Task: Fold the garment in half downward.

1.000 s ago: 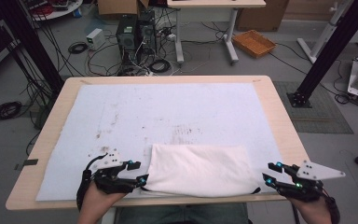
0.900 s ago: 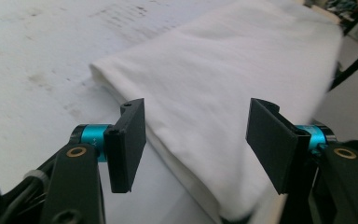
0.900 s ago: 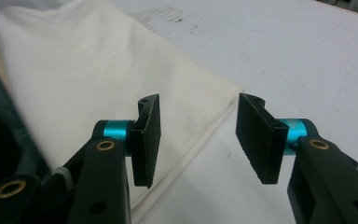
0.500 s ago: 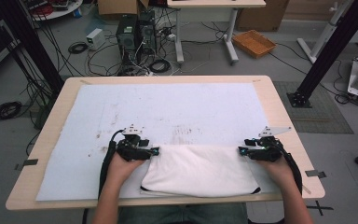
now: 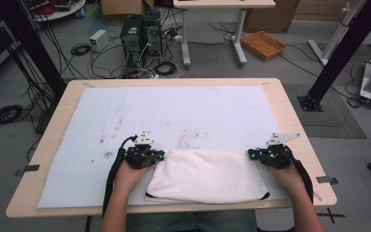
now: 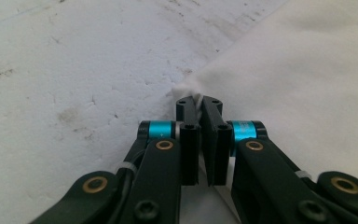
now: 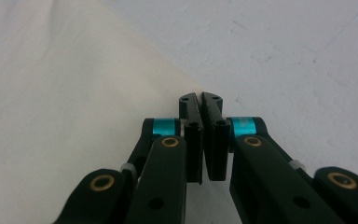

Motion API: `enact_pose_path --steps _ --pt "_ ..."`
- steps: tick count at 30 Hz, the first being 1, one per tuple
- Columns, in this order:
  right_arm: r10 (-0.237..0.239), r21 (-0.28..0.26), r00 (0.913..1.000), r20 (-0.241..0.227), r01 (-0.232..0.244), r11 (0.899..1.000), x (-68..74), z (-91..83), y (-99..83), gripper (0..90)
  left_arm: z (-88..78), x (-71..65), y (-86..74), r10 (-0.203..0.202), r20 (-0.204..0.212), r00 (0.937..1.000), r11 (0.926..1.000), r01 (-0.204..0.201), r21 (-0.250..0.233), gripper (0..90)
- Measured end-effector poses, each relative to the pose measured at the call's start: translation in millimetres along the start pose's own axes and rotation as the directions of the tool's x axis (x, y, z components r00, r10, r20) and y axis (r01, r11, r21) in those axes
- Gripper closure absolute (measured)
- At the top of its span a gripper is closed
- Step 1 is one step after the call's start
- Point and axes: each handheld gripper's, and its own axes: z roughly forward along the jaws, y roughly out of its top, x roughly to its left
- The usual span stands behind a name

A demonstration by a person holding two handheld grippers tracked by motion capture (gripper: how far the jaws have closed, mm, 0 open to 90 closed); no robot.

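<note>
- The light wooden tabletop [image 5: 290, 101] carries a stained white paper sheet [image 5: 174, 111]
- A folded white cloth with a dark-trimmed near edge [image 5: 205, 176] lies on the sheet at the tabletop's near side, between the two tongs
- The left tongs [image 5: 155, 155] have just closed, clamped on the cloth's far left corner [image 6: 186, 88]
- The right tongs [image 5: 252, 153] have just closed at the far right corner; cloth between them cannot be made out

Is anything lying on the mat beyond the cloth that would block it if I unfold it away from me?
Nothing visible does. Both tools, left and right, pinch the far corners of the cloth, and the mat beyond it shows only stains.
</note>
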Motion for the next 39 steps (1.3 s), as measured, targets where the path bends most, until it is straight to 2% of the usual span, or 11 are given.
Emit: enact_pose_path --steps 5,12,14,18,21,27,29,31,32,35,39 --pt "-0.023 -0.021 0.9992 0.031 0.024 1.000 -2.7 -0.9 6.7 88.8 -4.5 4.6 1.0 -0.011 -0.014 0.9998 0.9985 0.010 -0.053 86.2" --pt "-0.033 -0.024 0.9982 0.050 0.034 0.999 -18.4 7.4 22.4 88.8 1.4 14.8 2.4 -0.043 -0.048 0.9979 0.9956 0.039 -0.085 86.2" --pt "-0.027 -0.017 0.9983 0.052 0.028 0.999 -23.5 10.3 25.3 88.8 4.2 17.9 5.5 -0.030 -0.065 0.9975 0.9978 0.026 -0.060 86.3" --pt "-0.018 -0.018 0.9981 0.059 0.019 1.000 -30.4 13.1 29.1 88.8 9.2 25.0 14.0 -0.035 -0.082 0.9960 0.9982 0.031 -0.051 86.2" --pt "0.003 -0.019 0.9978 0.066 -0.002 1.000 -40.3 17.0 31.7 88.8 11.6 30.0 18.6 -0.042 -0.088 0.9952 0.9980 0.038 -0.050 86.3" --pt "0.025 -0.010 0.9964 0.081 -0.025 1.000 -47.2 23.2 36.3 88.7 14.6 32.1 21.3 -0.055 -0.088 0.9946 0.9972 0.050 -0.055 85.9" --pt "0.026 -0.012 0.9955 0.091 -0.025 1.000 -48.9 24.1 38.0 87.0 14.8 30.7 21.3 -0.043 -0.123 0.9915 0.9979 0.037 -0.054 79.8" --pt "0.037 -0.023 0.9862 0.161 -0.034 0.999 -48.4 22.7 39.0 76.5 10.6 30.6 20.1 -0.058 -0.135 0.9891 0.9977 0.053 -0.043 67.5" --pt "0.041 -0.024 0.9823 0.183 -0.037 0.999 -48.0 20.8 39.1 74.7 7.4 30.8 18.5 -0.069 -0.129 0.9892 0.9964 0.062 -0.058 62.3" --pt "0.062 -0.074 0.9806 0.186 -0.049 0.996 -44.1 12.7 37.7 64.9 -6.5 30.3 11.6 -0.110 -0.103 0.9887 0.9875 0.096 -0.124 52.8" --pt "0.070 -0.089 0.9816 0.178 -0.055 0.994 -36.6 8.0 37.1 52.1 -23.6 26.6 1.5 -0.147 -0.084 0.9856 0.9744 0.129 -0.184 41.9"
